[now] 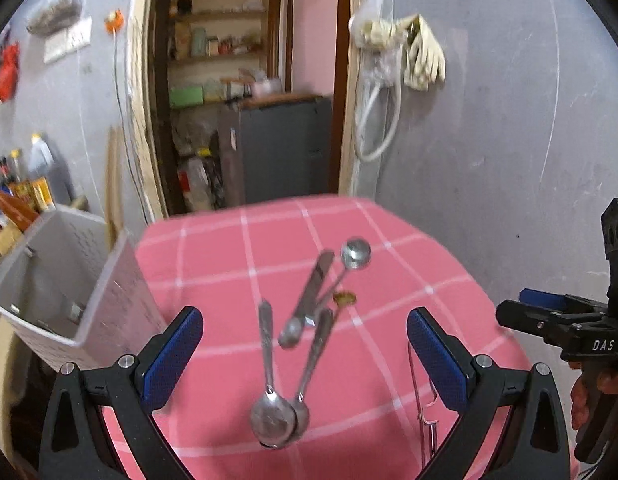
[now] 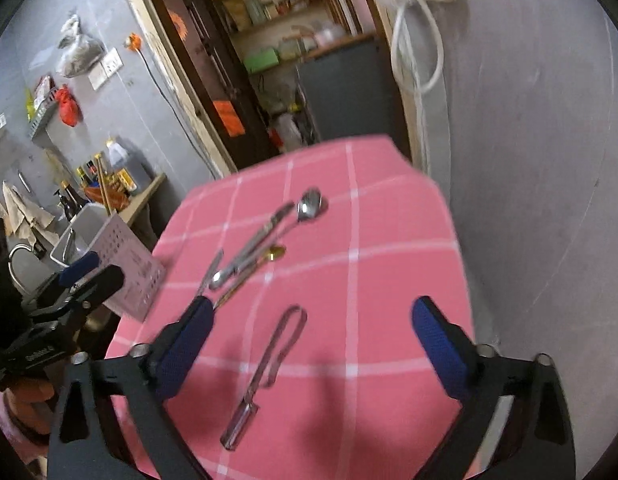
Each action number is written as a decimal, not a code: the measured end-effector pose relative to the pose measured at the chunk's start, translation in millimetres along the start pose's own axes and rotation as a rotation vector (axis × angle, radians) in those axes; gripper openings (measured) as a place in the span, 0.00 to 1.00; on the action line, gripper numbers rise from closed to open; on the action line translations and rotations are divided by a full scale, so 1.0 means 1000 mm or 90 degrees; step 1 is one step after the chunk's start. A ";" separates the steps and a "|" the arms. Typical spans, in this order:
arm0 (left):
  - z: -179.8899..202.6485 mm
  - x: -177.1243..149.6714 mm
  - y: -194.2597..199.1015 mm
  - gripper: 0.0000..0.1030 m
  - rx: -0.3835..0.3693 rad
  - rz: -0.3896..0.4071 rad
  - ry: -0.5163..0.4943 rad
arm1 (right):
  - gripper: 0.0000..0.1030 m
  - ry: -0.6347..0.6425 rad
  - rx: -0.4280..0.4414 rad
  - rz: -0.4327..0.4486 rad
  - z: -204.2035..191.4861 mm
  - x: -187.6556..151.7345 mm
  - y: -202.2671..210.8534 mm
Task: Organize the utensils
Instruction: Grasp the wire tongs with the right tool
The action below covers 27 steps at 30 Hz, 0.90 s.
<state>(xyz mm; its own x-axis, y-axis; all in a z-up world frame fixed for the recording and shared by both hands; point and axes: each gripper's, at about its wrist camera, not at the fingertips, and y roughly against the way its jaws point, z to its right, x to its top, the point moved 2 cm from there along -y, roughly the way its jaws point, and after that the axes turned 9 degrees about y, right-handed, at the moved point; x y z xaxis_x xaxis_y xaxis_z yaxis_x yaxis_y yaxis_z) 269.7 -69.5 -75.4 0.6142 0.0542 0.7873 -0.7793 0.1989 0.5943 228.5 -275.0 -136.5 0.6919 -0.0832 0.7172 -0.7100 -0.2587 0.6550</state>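
Several steel utensils lie on a pink checked tablecloth [image 1: 409, 280]. In the left wrist view two spoons [image 1: 275, 416] lie bowls toward me, with a knife [image 1: 309, 300], a round-bowled spoon [image 1: 355, 254] and a small gold spoon [image 1: 344, 299] beyond. My left gripper [image 1: 305, 356] is open and empty above the two spoons. In the right wrist view a wire peeler [image 2: 269, 364] lies between the fingers of my right gripper [image 2: 313, 340], which is open and empty above it. The utensil cluster [image 2: 265, 240] lies beyond.
A white perforated basket [image 1: 89, 280] stands at the table's left edge, also in the right wrist view [image 2: 121, 264]. Bottles [image 1: 17, 192] stand on a shelf at the left. A grey wall [image 1: 509, 140] and an open doorway [image 1: 245, 80] are behind the table.
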 end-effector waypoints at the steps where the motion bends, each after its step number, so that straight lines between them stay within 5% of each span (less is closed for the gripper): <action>1: -0.001 -0.003 -0.006 0.99 0.003 -0.013 0.003 | 0.79 -0.006 0.004 -0.017 0.001 -0.005 -0.007; 11: -0.013 -0.024 -0.069 0.69 0.065 -0.145 0.018 | 0.43 -0.025 0.047 -0.105 -0.015 -0.034 -0.063; 16: -0.034 -0.028 -0.098 0.51 0.100 -0.200 0.094 | 0.43 -0.022 0.051 -0.127 -0.027 -0.035 -0.079; 27: -0.040 -0.030 -0.120 0.44 0.132 -0.243 0.088 | 0.43 0.044 -0.026 -0.153 -0.047 -0.026 -0.092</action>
<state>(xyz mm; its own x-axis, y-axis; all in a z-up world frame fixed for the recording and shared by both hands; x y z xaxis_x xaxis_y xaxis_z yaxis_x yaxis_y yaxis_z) 349.6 -55.9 -177.2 0.8623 0.1477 0.4844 -0.4936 0.0307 0.8692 270.0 -203.3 -204.3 0.8321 0.0428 0.5529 -0.5313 -0.2243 0.8170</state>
